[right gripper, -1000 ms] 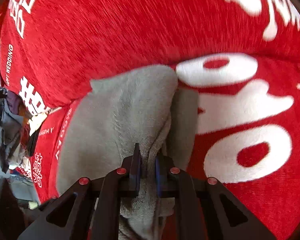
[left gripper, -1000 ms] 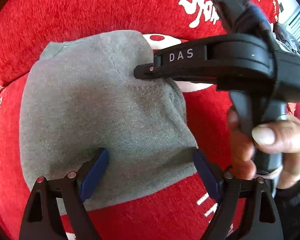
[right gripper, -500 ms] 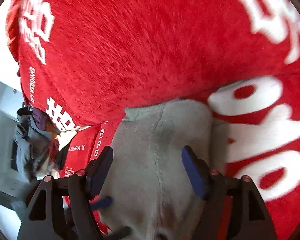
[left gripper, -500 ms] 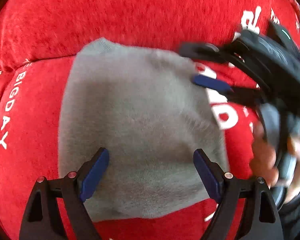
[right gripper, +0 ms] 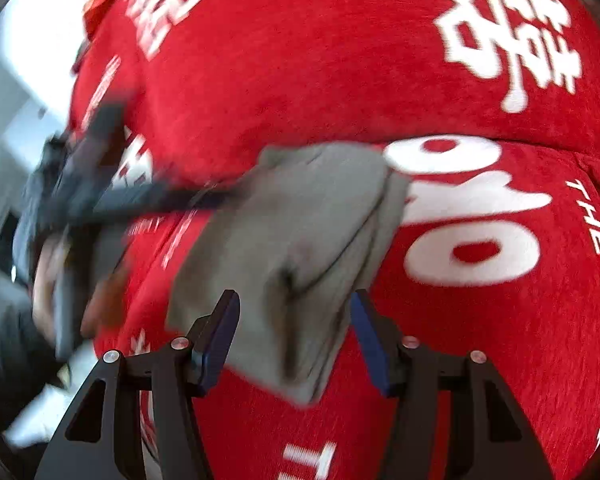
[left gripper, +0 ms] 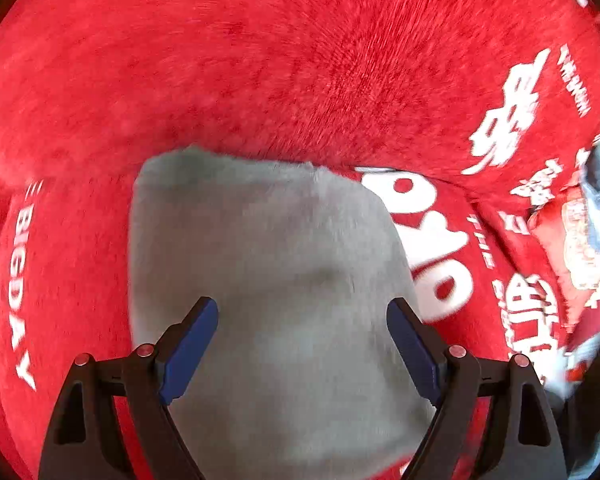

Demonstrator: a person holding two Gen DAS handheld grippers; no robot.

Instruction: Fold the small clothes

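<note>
Two grippers hung over one small grey fleece garment [left gripper: 268, 280], which lay folded on the red plush cover with white lettering [left gripper: 260, 80], just beside the big white printed letters. The left gripper [left gripper: 302, 344] had its blue-padded fingers [left gripper: 188, 348] spread wide with cloth beneath them, holding nothing. The right gripper [right gripper: 296, 336] also stood spread, straddling the garment's near corner without pinching it.

To my eye the fold looked nearly finished. Doing it well would mean pressing the top layer flat and squaring the edges, closing on cloth only where a layer needed shifting.

From the left wrist the garment read as a smooth, flat panel. Only the right wrist showed its stacked layers, a crease across the top, and the other gripper blurred beyond its far-left edge.
</note>
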